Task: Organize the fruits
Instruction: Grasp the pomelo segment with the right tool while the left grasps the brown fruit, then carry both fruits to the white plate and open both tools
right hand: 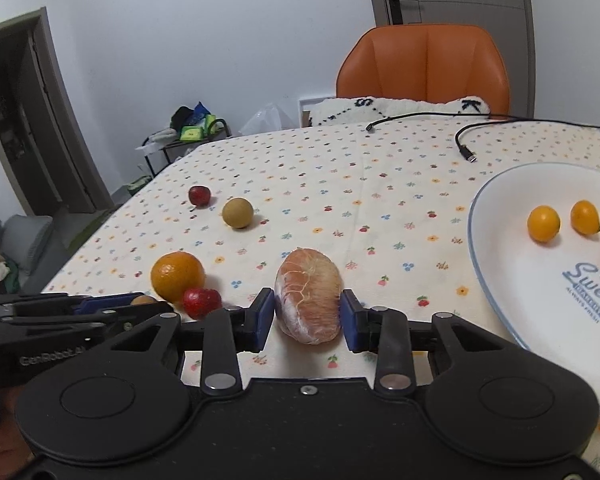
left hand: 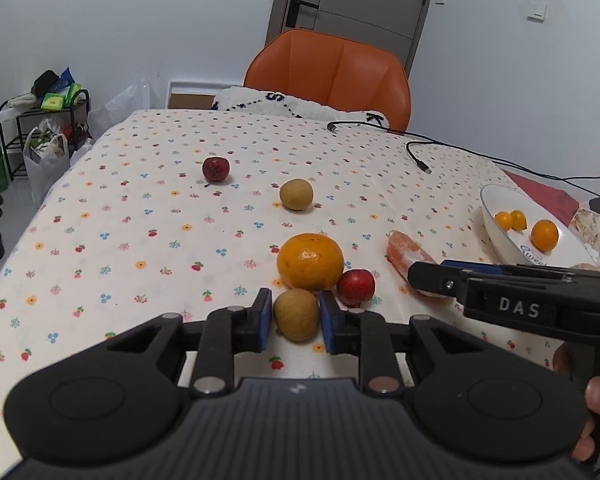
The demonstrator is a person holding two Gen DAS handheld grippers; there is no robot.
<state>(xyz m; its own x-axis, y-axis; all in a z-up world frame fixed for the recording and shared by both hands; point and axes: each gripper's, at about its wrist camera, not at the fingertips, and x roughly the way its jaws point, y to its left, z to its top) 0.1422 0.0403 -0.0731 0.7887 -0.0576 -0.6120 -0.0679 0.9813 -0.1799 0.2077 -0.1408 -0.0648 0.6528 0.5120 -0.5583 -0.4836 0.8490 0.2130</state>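
Markings: the right gripper (right hand: 307,314) body, seen side-on from the left wrist view, carries raised letters "DAS". The left gripper (left hand: 295,316) body, seen from the right wrist view, reads "GenRobot.AI". The white plate (right hand: 496,280) is printed in blue "Sweet", with smaller lines beneath, the lowest reading "ALWAYS FRESH"; the middle line is too small to read with certainty.

Left gripper: fingers apart, blue pads on either side of a brown-green round fruit (left hand: 296,314) resting on the floral tablecloth (left hand: 140,220). A narrow gap shows on each side; contact cannot be confirmed. Just beyond lie a large orange (left hand: 310,262) and a small red fruit (left hand: 355,286), the three bunched close together.

Right gripper: fingers apart around a peeled citrus piece (right hand: 309,300) lying on the cloth. The left pad sits at its edge, the right pad just beside it.

Plate: to the right of the peeled piece, holding three small orange fruits (right hand: 543,223).

Further out on the cloth: a second brown-green fruit (left hand: 296,194) and a dark red fruit (left hand: 216,169), apart from each other. Two black cables (left hand: 420,160) lie near the far edge.
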